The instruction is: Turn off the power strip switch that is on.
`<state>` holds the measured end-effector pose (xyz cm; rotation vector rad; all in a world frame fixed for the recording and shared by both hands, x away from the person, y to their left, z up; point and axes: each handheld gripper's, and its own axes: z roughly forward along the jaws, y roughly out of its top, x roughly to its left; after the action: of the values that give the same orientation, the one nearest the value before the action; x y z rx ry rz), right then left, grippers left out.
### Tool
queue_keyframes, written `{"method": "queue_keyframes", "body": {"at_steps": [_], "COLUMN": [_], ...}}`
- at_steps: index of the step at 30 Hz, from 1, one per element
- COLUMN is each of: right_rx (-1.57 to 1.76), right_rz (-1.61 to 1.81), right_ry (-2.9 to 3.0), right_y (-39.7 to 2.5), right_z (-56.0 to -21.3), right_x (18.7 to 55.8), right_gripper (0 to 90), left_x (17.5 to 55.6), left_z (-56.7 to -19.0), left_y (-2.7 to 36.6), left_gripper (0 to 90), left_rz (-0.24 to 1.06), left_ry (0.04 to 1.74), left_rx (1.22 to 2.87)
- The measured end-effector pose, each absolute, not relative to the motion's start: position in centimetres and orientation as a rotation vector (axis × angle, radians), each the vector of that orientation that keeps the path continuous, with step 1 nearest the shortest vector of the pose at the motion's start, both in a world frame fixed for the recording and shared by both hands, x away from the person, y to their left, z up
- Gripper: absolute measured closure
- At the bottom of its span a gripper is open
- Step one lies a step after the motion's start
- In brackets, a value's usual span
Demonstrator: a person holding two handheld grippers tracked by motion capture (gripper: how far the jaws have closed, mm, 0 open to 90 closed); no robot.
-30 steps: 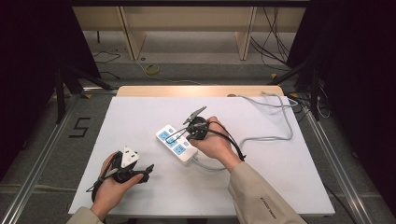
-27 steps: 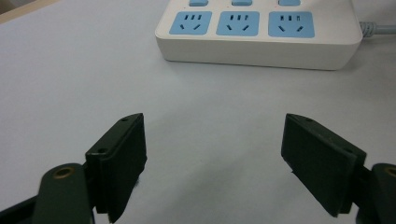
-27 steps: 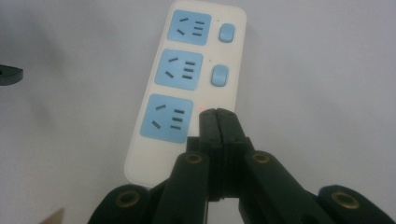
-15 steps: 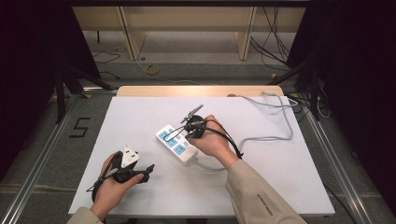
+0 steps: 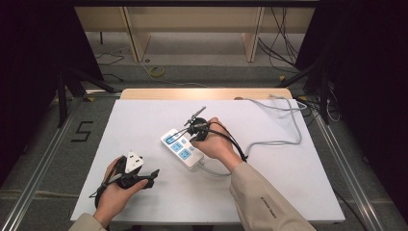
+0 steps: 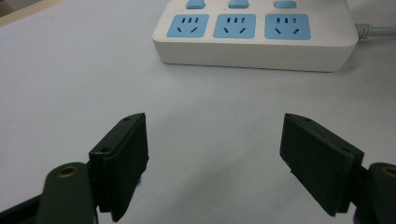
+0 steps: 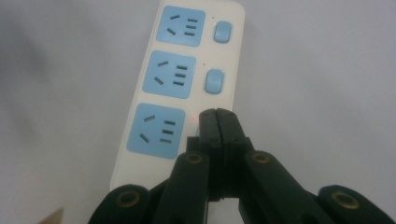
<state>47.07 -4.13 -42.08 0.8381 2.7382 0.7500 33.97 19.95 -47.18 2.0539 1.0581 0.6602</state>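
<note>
A white power strip [image 5: 182, 147] with three blue sockets and three blue switches lies at the middle of the white table [image 5: 288, 183]. My right gripper [image 5: 186, 133] is shut, and in the right gripper view its tips [image 7: 217, 122] rest on the strip [image 7: 154, 116] where the nearest switch sits, hiding it. A small red light [image 7: 192, 120] glows beside the tips. The other two switches [image 7: 213, 80] are uncovered. My left gripper [image 5: 152, 174] rests near the front left of the table. Its jaws [image 6: 215, 158] stand wide open with nothing between them, facing the strip [image 6: 254, 42].
The strip's grey cord [image 5: 274, 142] runs right, loops back and leaves over the table's far right edge. A wooden board [image 5: 202, 94] borders the far edge. Metal rails [image 5: 43, 159] flank the table on both sides.
My right gripper has shifted slightly left and down onto the strip's switch side. The left gripper has not moved.
</note>
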Motion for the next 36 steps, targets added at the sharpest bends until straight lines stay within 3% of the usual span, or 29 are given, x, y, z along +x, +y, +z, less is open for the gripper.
{"method": "queue_keyframes", "body": {"at_steps": [36], "right_rx": [0.882], "right_rz": [0.648], "right_ry": [2.806], "right_y": [-2.6], "right_z": [-43.6], "right_x": [48.1], "right_gripper": [90.0], "left_x": [34.0], "left_z": [-47.1], "left_y": [20.0], "left_gripper": [23.5], "left_rz": [0.66], "left_ry": [1.05], "left_rx": [2.065]}}
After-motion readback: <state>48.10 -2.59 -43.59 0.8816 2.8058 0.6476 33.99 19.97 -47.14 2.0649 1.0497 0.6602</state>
